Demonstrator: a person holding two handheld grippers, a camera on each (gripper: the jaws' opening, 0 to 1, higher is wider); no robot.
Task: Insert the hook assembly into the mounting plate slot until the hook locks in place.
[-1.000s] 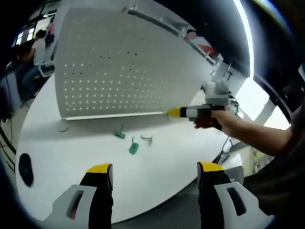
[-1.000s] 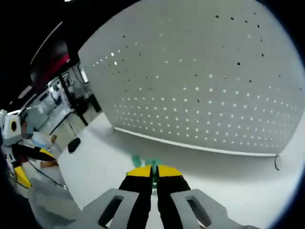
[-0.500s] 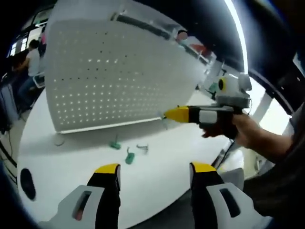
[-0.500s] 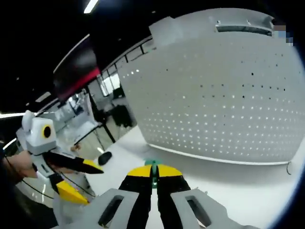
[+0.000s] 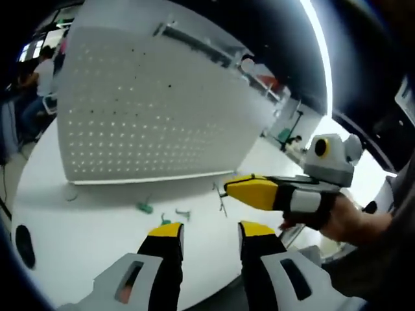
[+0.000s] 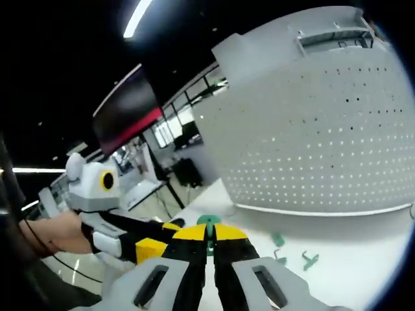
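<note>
A: Where's the hook?
B: The right gripper pinches a green hook above the white worktop, in front of the upright pegboard. More hooks lie loose below the board.
A: And the left gripper?
B: Jaws parted, nothing between them

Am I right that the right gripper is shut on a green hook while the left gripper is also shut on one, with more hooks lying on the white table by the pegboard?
Not quite. The left gripper holds nothing: the left gripper view shows its jaws apart and empty. The rest stands: the right gripper is shut on a green hook, and more hooks lie on the white table by the pegboard.
</note>
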